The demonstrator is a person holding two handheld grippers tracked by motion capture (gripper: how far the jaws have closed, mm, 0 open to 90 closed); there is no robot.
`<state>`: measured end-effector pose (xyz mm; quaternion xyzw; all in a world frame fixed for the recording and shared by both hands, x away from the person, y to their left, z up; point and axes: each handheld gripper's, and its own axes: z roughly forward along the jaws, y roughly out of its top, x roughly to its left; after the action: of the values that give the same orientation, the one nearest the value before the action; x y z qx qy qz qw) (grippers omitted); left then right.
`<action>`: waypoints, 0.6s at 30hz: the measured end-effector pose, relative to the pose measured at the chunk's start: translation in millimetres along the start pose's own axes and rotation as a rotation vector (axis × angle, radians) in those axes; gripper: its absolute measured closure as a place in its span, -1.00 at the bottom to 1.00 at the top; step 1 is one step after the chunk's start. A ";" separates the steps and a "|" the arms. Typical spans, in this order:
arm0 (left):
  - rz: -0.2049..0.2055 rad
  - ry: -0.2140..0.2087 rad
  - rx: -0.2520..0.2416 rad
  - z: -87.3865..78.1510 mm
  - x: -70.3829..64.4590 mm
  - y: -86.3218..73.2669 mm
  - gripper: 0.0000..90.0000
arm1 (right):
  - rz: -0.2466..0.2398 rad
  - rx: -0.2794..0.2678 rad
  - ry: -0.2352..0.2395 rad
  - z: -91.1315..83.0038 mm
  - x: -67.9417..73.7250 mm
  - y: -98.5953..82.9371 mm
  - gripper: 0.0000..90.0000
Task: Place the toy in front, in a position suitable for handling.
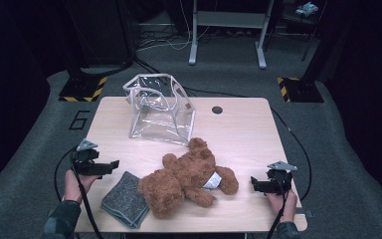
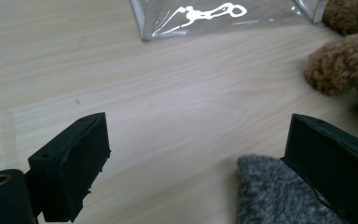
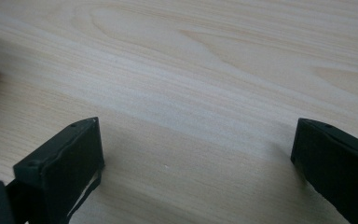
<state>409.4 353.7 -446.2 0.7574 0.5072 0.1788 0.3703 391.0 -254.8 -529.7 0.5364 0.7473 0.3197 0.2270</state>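
A brown teddy bear [image 1: 186,177] lies on its side in the middle of the wooden table [image 1: 243,129]; a paw of the bear [image 2: 342,63] shows at the right of the left gripper view. A folded grey cloth [image 1: 125,199] lies by the bear's left; its corner [image 2: 275,193] touches my left gripper's right jaw. A clear plastic bag [image 1: 160,107] stands open behind the bear, and its lower edge [image 2: 223,16] shows at the top of the left gripper view. My left gripper [image 1: 113,164] is open at the table's left. My right gripper [image 1: 252,183] is open, right of the bear, over bare wood.
A round cable hole [image 1: 217,109] sits near the table's far edge. Black-and-yellow striped floor plates [image 1: 83,89] lie beyond both far corners, and a grey frame with two legs [image 1: 229,30] stands on the carpet behind. Bare wood spans the table's right half.
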 end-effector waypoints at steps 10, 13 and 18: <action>0.022 -0.050 -0.014 15.2 -1.0 44.5 -0.82 | 0.002 0.000 -0.001 0.1 0.0 0.0 -0.97; 0.030 -0.059 -0.019 21.8 0.3 60.7 -0.81 | 0.003 -0.001 -0.002 0.0 0.0 0.0 -0.96; 0.029 -0.068 -0.024 29.4 4.2 77.2 -0.78 | 0.003 -0.001 -0.003 0.0 -0.1 0.1 -0.96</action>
<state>479.3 330.0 -408.7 0.7660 0.4809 0.1642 0.3937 391.1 -254.8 -529.7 0.5379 0.7461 0.3195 0.2277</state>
